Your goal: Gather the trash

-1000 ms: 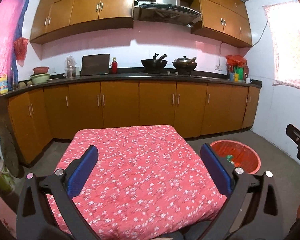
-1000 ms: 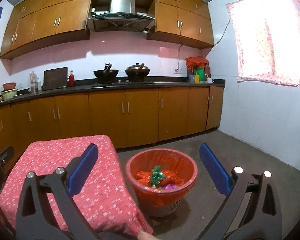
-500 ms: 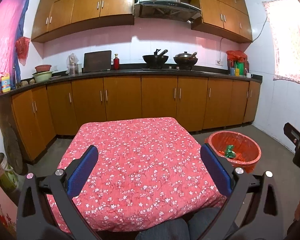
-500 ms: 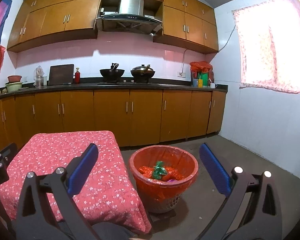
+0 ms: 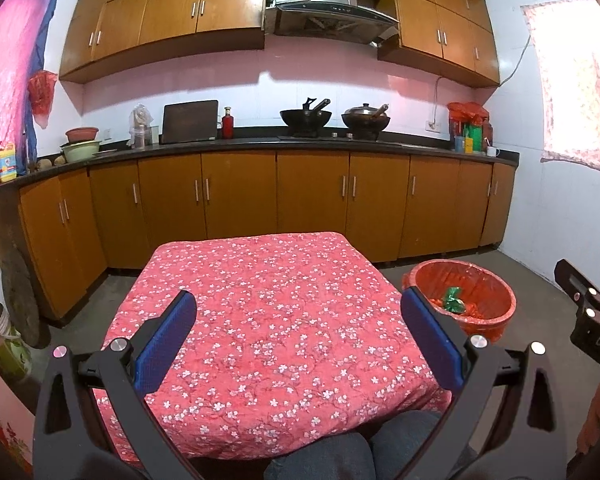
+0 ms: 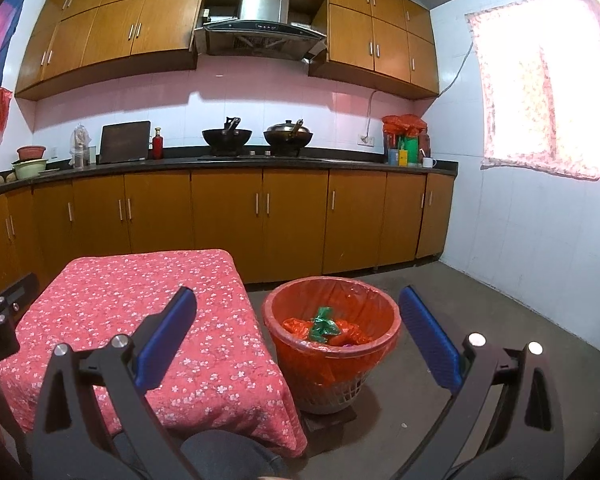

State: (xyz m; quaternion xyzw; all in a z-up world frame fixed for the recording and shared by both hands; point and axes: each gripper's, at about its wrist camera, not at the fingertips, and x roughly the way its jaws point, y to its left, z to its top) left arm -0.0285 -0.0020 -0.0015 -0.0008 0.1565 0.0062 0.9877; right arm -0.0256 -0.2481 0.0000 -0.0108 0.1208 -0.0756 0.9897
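A waste basket with a red liner [image 6: 332, 344] stands on the floor right of the table and also shows in the left wrist view [image 5: 462, 300]. Inside it lie a green wrapper [image 6: 322, 322] and orange and purple trash. The table carries a red flowered cloth [image 5: 276, 320] with nothing lying on it. My left gripper [image 5: 298, 334] is open and empty, held above the table's near side. My right gripper [image 6: 298, 334] is open and empty, held back from and above the basket.
Brown cabinets and a black counter [image 5: 300, 144] with woks, bowls and bottles run along the far wall. A white tiled wall [image 6: 540, 232] and a curtained window are on the right. My knees [image 5: 340, 456] show at the table's near edge.
Both grippers have risen and pulled back from the table and basket, so more of the table and floor shows. Both stayed open and empty.
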